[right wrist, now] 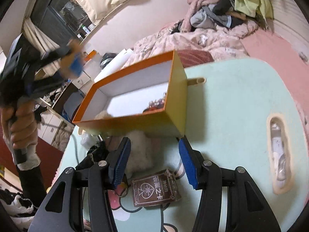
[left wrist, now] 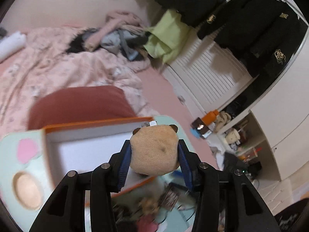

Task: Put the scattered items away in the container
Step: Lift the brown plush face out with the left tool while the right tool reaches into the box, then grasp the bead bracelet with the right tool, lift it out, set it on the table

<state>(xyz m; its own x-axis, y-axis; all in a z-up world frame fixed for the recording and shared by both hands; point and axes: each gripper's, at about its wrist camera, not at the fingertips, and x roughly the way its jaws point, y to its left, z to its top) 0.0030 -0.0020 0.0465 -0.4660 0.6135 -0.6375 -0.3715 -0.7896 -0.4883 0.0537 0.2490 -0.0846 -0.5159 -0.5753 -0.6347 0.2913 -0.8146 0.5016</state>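
Observation:
My left gripper (left wrist: 154, 152) is shut on a tan plush toy (left wrist: 154, 150) with small brown ears and holds it above the near edge of the orange box (left wrist: 92, 124) with a white inside. In the right wrist view the same box (right wrist: 174, 89) stands on the mint-green table (right wrist: 231, 100) with a few small items in it. My right gripper (right wrist: 153, 160) is open and empty, low over the table just in front of the box. A brown card pack (right wrist: 154, 191) and a white fluffy item (right wrist: 139, 154) lie between its fingers. The left gripper (right wrist: 73, 61) shows blurred at the upper left.
A black tangle (right wrist: 92, 154) and a keyring (right wrist: 121, 190) lie at the table's left front. A long slot (right wrist: 278, 154) is cut in the table's right side. A bed with a pink quilt (left wrist: 58, 63) and a red cushion (left wrist: 81, 102) lies behind. White closet doors (left wrist: 208, 71) stand right.

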